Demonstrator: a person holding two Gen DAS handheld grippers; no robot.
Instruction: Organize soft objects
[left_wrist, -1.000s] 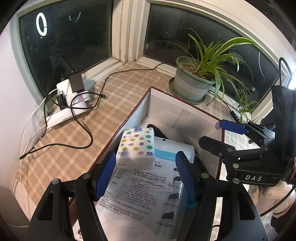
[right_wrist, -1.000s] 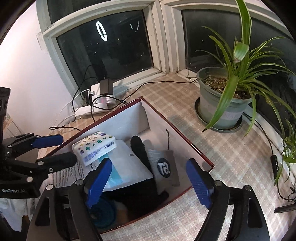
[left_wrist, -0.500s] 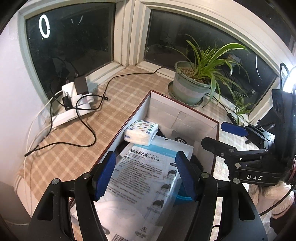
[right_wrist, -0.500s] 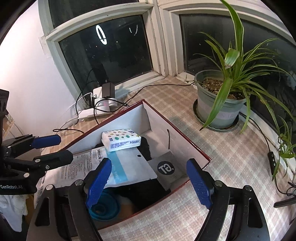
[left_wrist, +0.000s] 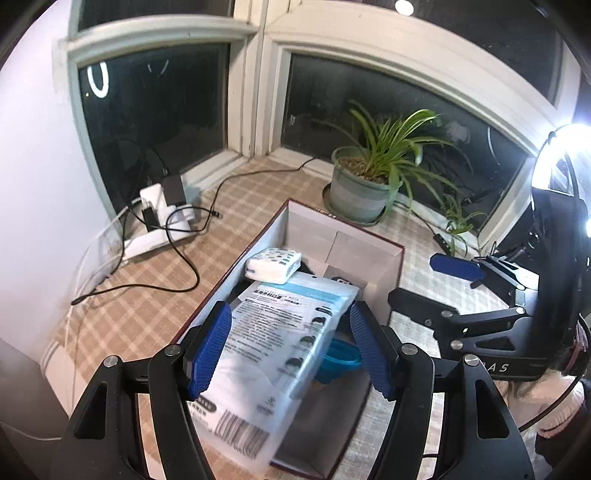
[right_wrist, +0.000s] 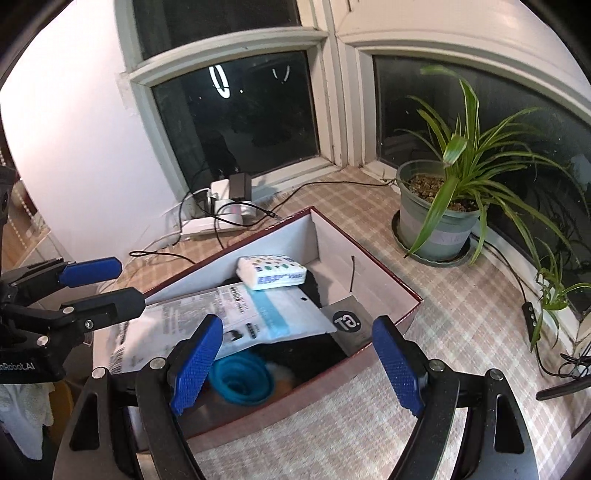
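Tissue pack (left_wrist: 273, 260) lay at the box's (left_wrist: 384, 266) far end, atop the mask packet (left_wrist: 273, 332). Left gripper (left_wrist: 290, 349) and right gripper (right_wrist: 295, 363) hovered empty, jaws wide; a teal item (right_wrist: 242, 382), perhaps rolled cloth, lay beneath.

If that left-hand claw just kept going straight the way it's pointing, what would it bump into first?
Most likely the printed mask packet lying on top in the open box: it fills the gap between the left gripper's open jaws. Depth is hard to judge through this lens.
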